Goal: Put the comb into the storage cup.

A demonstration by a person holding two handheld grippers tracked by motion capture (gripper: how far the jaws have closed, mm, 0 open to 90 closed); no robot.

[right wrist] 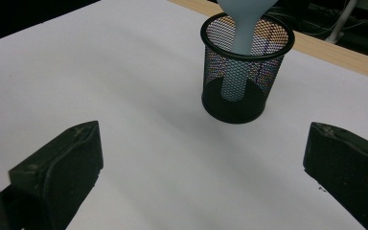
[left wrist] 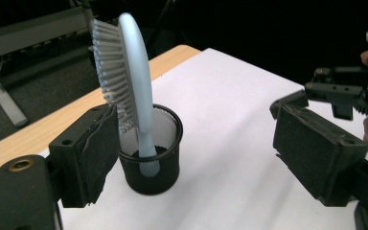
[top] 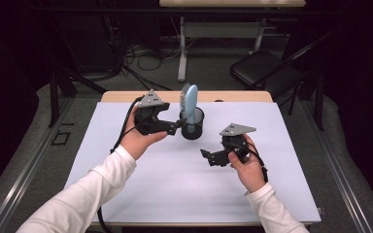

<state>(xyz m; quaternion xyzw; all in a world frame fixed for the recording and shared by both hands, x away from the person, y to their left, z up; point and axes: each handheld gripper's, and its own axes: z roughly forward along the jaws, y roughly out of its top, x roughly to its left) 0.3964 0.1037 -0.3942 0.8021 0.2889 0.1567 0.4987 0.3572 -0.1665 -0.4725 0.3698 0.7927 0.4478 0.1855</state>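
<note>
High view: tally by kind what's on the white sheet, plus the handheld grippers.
Hairbrush, light blue, standing handle-down in the cup: 1
Mesh cup, black: 1
Handheld grippers, left gripper and right gripper, both with jaws apart: 2
Total: 4

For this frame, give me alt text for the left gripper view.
A pale blue hairbrush stands handle-down in a black mesh cup on a white table cover. The left gripper frames the cup with open jaws, not touching it.
</note>
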